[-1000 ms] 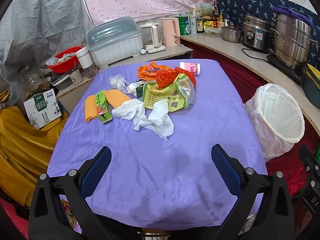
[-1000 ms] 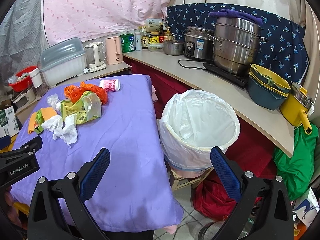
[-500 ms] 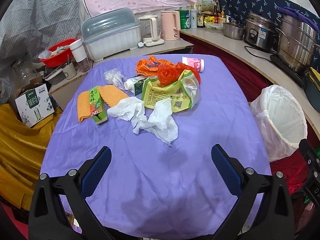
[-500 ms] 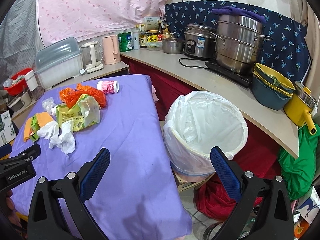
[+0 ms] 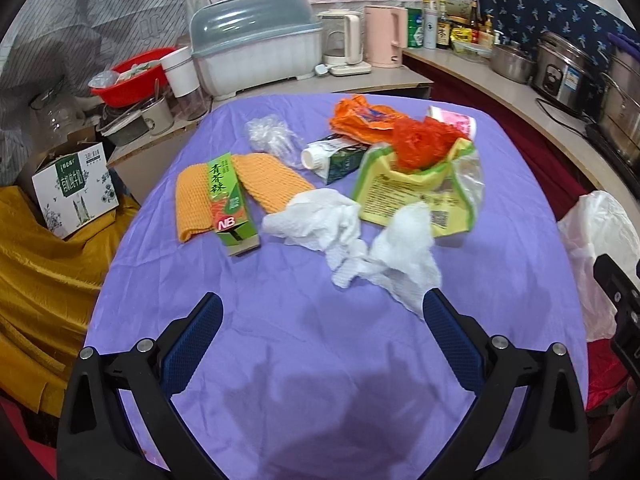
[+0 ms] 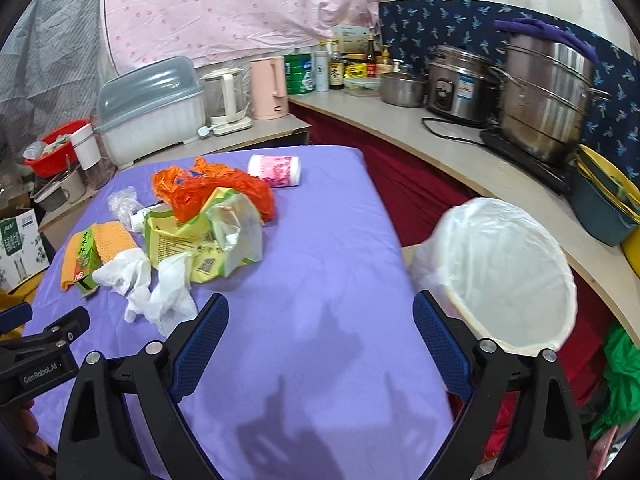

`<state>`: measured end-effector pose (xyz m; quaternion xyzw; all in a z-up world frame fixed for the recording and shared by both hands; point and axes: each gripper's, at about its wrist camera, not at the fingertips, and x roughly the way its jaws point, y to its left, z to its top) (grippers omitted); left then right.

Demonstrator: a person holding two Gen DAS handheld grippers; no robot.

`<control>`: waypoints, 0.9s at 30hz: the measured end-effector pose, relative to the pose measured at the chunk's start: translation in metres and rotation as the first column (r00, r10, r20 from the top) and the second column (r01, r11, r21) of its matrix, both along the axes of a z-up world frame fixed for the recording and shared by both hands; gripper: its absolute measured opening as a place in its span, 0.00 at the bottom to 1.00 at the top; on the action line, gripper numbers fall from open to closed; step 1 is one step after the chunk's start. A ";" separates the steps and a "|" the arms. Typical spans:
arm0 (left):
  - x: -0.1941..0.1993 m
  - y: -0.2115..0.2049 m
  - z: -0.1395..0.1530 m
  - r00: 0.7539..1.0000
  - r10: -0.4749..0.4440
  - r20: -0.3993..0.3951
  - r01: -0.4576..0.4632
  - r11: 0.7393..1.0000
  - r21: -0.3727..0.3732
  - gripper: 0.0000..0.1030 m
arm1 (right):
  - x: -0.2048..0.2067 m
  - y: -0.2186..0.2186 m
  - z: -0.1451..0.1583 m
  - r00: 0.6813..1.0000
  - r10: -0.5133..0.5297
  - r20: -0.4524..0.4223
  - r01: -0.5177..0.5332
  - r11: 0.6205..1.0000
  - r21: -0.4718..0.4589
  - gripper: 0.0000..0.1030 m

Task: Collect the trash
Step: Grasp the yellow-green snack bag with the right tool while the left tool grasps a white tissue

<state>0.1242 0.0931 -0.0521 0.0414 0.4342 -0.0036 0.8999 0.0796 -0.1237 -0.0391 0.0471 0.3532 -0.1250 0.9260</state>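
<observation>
Hovering with jaws wide and empty, the left gripper is facing soft, light crumpled tissue; the empty right gripper is closing slightly; pinching a bunched fold looks best.

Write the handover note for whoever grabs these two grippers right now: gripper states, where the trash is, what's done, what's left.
Left gripper: open, empty, above the purple tablecloth just short of the white crumpled tissues.
Right gripper: jaws closing, nothing between them.
Trash on the table: tissues, green carton on an orange cloth, yellow-green bag, orange plastic bag, clear wrap, small milk carton, pink cup.
Lined bin: beside the table, looks empty.
Done: nothing. Left: everything.
</observation>
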 end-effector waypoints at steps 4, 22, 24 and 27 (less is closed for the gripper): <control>0.018 0.015 -0.011 1.000 0.023 -0.017 -0.024 1.000 -0.007 0.93 | 0.034 0.014 -0.013 0.999 0.043 -0.009 -0.043 0.999 0.033 0.78; 0.065 0.027 -0.040 0.998 -0.015 -0.061 0.010 0.996 -0.088 0.93 | 0.141 0.035 -0.076 0.992 0.095 -0.077 -0.083 0.986 0.142 0.41; 0.065 0.024 -0.043 0.997 -0.028 -0.065 0.022 0.996 -0.091 0.93 | 0.143 0.038 -0.080 0.991 0.111 -0.079 -0.098 0.984 0.152 0.29; 0.066 0.020 -0.047 0.996 -0.044 -0.077 0.037 0.994 -0.099 0.93 | 0.144 0.040 -0.082 0.990 0.121 -0.074 -0.109 0.984 0.141 0.22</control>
